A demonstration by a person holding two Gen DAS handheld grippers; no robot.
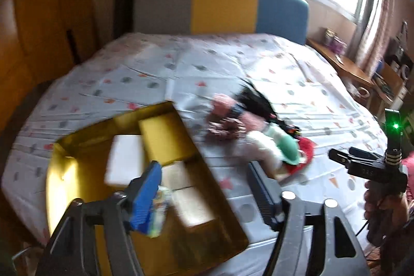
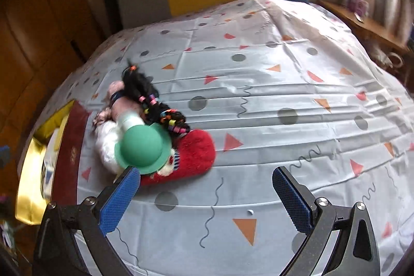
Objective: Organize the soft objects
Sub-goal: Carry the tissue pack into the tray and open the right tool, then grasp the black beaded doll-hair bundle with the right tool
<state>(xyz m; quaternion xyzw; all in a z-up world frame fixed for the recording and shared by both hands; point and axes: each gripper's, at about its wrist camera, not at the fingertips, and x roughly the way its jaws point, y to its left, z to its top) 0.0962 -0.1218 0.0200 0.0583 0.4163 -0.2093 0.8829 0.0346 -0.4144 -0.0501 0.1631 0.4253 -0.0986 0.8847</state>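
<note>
Lying seemingly just beyond right gripper point(image 2: 204, 194): toys point(image 2: 152, 131)

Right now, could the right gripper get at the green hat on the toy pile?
Probably yes. The right gripper is open, and the green hat sits on top of the pile just ahead of its left finger. Nothing covers the hat; a small shift left should bracket it.

- I see a doll point(image 2: 134, 97) with black braids lying on the bed sheet
- green hat point(image 2: 142, 149) and red plush point(image 2: 191, 157) touching it
</note>
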